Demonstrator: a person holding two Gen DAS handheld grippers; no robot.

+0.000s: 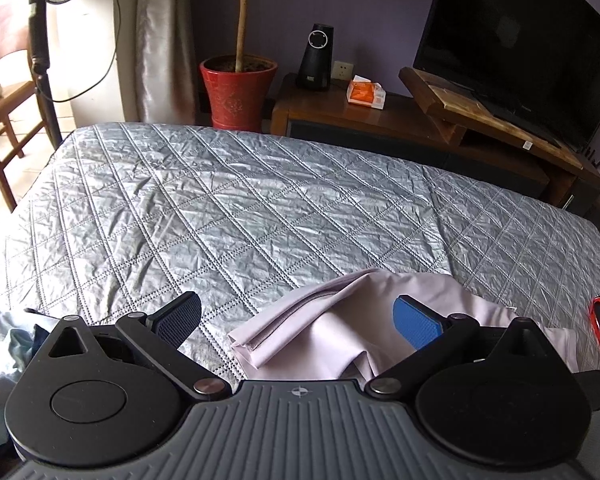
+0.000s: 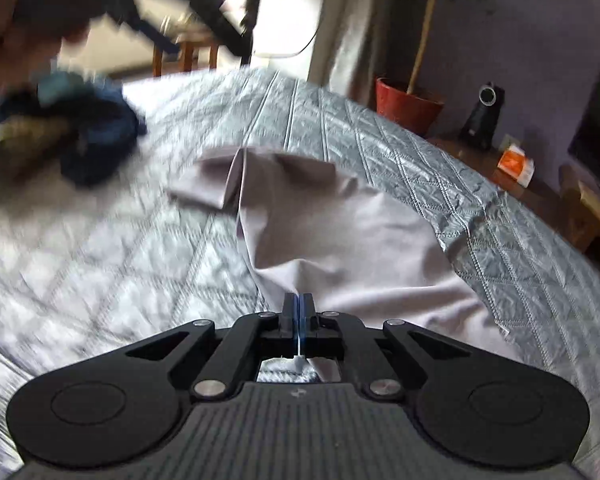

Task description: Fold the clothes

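Right wrist: right claw [image 2: 299, 312] pinching rumpled lilac garment [image 2: 340, 232]; left claw [image 1: 296, 322] spread.

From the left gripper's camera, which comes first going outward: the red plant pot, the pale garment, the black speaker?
Measured from the left gripper:
1. Pale garment, lying on the bed between its open fingers.
2. Red plant pot, on the floor past the bed's far edge.
3. Black speaker, on the wooden cabinet against the wall, right of the pot.

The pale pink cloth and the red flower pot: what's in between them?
Only bare grey quilted bedspread lies between the pale pink cloth and the red flower pot, then the bed's far edge. The left wrist view shows it best.
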